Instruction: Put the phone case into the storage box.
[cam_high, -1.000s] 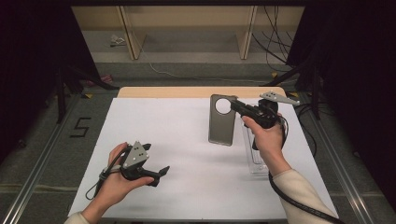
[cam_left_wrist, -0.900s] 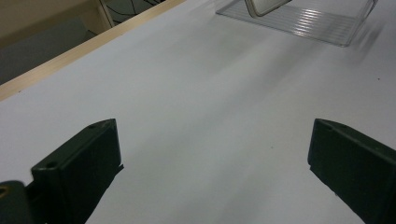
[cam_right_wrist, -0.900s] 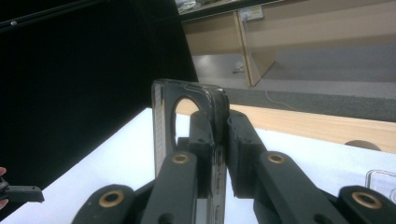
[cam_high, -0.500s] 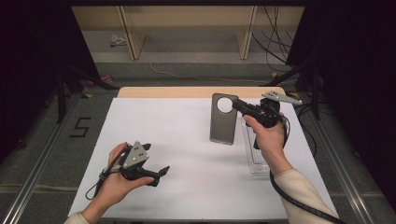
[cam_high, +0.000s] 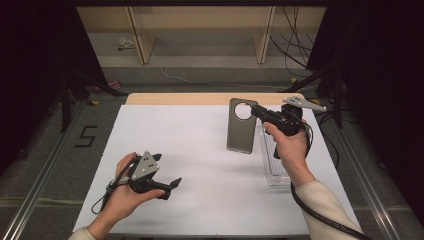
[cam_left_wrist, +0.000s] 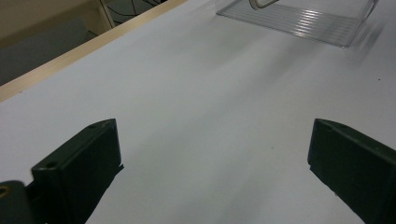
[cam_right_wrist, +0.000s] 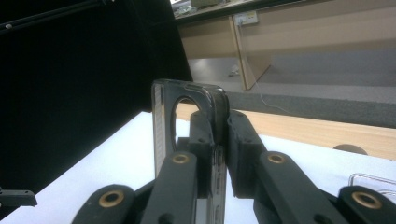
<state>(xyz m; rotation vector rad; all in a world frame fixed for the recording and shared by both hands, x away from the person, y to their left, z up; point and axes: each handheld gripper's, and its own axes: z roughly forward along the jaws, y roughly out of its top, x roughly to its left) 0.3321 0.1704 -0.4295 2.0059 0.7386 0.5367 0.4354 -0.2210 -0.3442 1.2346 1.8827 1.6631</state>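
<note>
The right hand-held gripper (cam_high: 256, 112) is clamped on the upper edge of a grey phone case (cam_high: 242, 126) with a round camera cutout, holding it upright above the white worktop (cam_high: 200, 150), just left of a clear plastic tray (cam_high: 272, 160). In the right gripper view its jaws pinch the phone case's (cam_right_wrist: 205, 116) rim. The left hand-held gripper (cam_high: 172, 186) rests well left of the tray, jaws spread wide with nothing between them.

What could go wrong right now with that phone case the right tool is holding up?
The right tool pinches the phone case only at its thin edge near the camera hole, so it could twist or slip out. The case hangs beside the clear tray, so lowering it could knock the tray wall.
</note>
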